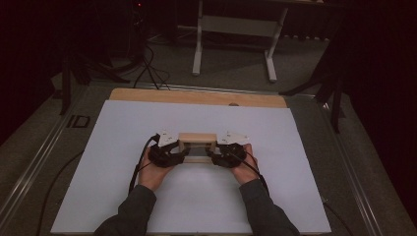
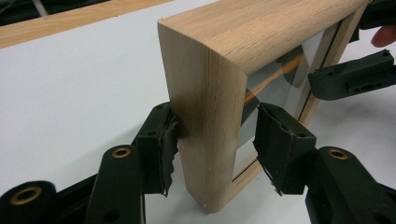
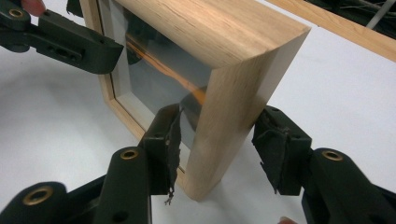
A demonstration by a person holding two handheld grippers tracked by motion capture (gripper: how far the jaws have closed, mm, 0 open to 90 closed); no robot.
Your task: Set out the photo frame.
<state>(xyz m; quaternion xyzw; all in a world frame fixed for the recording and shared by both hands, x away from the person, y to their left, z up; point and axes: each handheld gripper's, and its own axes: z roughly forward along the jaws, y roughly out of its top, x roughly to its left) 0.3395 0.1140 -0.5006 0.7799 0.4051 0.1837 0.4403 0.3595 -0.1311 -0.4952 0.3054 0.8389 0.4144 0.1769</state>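
Wooden frame (image 1: 197,147) stands upright mid-worktop (image 1: 123,147), long axis running left–right between both hands – left hand-held gripper (image 2: 215,142) straddles its left end, right hand-held gripper (image 3: 217,147) its right end, both with jaws apart, pads not clamped, equally near.

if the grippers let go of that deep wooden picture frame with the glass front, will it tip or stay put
The deep wooden picture frame stands upright on its broad bottom edge on the white table, so it would probably stay put. It looks stiff. Its glass pane is likely fragile if knocked over.
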